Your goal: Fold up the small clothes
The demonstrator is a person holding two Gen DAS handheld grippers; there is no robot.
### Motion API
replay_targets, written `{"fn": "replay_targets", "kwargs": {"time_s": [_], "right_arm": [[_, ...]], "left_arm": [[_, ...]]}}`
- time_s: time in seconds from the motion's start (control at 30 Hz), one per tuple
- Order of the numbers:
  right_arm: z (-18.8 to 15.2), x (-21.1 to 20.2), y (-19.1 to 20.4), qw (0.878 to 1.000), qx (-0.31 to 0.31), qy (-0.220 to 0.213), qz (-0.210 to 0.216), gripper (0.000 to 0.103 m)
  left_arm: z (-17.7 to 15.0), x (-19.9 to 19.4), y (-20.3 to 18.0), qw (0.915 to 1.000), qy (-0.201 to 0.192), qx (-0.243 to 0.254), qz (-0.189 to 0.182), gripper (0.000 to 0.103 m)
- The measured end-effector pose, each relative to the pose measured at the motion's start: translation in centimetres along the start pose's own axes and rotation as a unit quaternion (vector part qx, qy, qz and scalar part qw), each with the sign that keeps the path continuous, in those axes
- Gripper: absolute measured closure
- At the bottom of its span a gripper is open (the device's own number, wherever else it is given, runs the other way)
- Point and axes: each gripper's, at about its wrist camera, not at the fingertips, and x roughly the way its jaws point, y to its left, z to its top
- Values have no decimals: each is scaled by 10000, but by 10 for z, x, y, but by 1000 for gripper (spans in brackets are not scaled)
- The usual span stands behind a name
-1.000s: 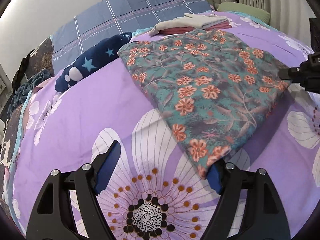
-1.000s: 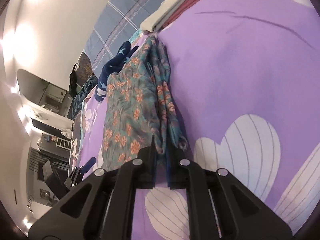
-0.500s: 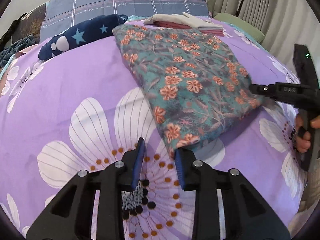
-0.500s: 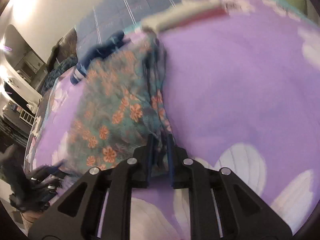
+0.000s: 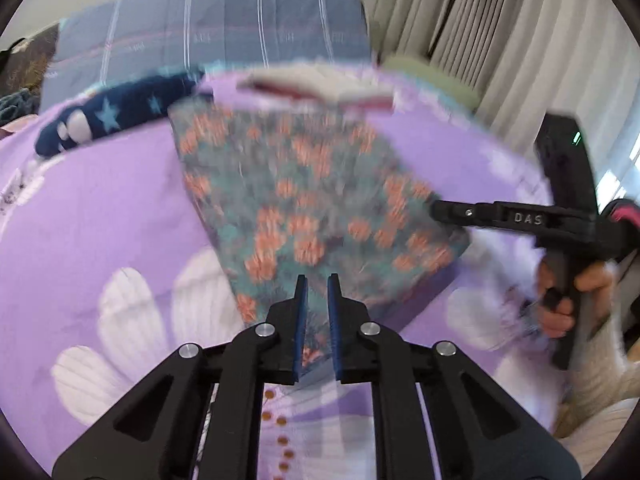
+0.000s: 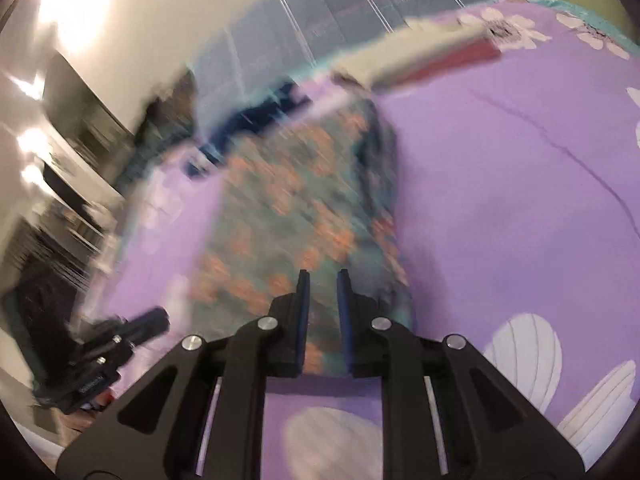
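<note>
A teal garment with orange flowers (image 5: 312,200) lies folded on the purple flowered bedsheet (image 5: 100,208), blurred by motion. My left gripper (image 5: 317,280) has the garment's near corner between its blue pads; its jaws are closing and the cloth edge hangs a little above the sheet. The other near corner of the garment (image 6: 280,208) is pinched in my right gripper (image 6: 323,274). In the left wrist view the right gripper (image 5: 438,210) reaches in from the right, held by a person's hand (image 5: 560,300). The left gripper (image 6: 160,316) shows at lower left in the right wrist view.
A navy star-patterned item (image 5: 108,112) lies beyond the garment on the left. A folded pile of cream and red clothes (image 5: 320,84) sits at the far end. Behind it is a blue plaid pillow (image 5: 240,28); curtains (image 5: 520,40) hang at right.
My left gripper went from wide open beside the garment's corner to nearly shut around it. Both corners have come up off the sheet. The right gripper kept its hold and rolled.
</note>
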Motion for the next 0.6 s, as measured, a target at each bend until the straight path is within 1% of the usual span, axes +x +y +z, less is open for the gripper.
{"fn": "replay_targets", "kwargs": {"time_s": [0.03, 0.07, 0.1, 0.17, 0.23, 0.27, 0.3, 0.33, 0.37, 0.4, 0.43, 0.47, 0.53, 0.6], "right_arm": [[-5, 9, -5, 9995, 20, 174, -246, 98], [-11, 14, -11, 9994, 92, 229, -235, 99], [-15, 13, -15, 9995, 138, 233, -145, 100], [-14, 7, -18, 9994, 153, 308, -19, 100], [-5, 3, -20, 9989, 236, 374, 121, 99], [5, 0, -21, 9989, 253, 329, 196, 97], [15, -3, -18, 9993, 218, 226, 183, 97], [26, -5, -18, 9997, 163, 111, 120, 93], [42, -6, -15, 10000, 54, -34, 49, 82], [59, -2, -12, 9999, -56, -116, 19, 77], [70, 1, -11, 9998, -113, -149, 8, 76], [89, 12, -9, 9998, -161, -144, -16, 76], [122, 38, -5, 9995, -289, -17, -86, 74], [143, 61, 1, 9984, -507, 134, -189, 63]], "left_arm": [[-4, 15, 0, 9995, 246, 75, 190, 91], [-13, 28, -1, 9990, 337, 122, 274, 91], [-15, 25, -1, 9993, 217, 128, 258, 92], [-13, 23, 1, 9994, 276, 69, 186, 92], [-13, 23, 5, 9994, 315, -1, 119, 91], [-13, 24, 3, 9994, 323, 27, 137, 91], [-13, 24, 1, 9992, 326, 96, 195, 91], [-15, 25, -1, 9991, 319, 138, 252, 91], [-16, 26, -5, 9987, 304, 195, 347, 91], [-16, 26, -7, 9985, 296, 229, 404, 91], [-16, 26, -10, 9981, 287, 270, 465, 91], [-16, 26, -11, 9978, 285, 314, 516, 91], [-16, 25, -12, 9976, 291, 331, 541, 91], [-16, 25, -12, 9974, 300, 335, 555, 91]]}}
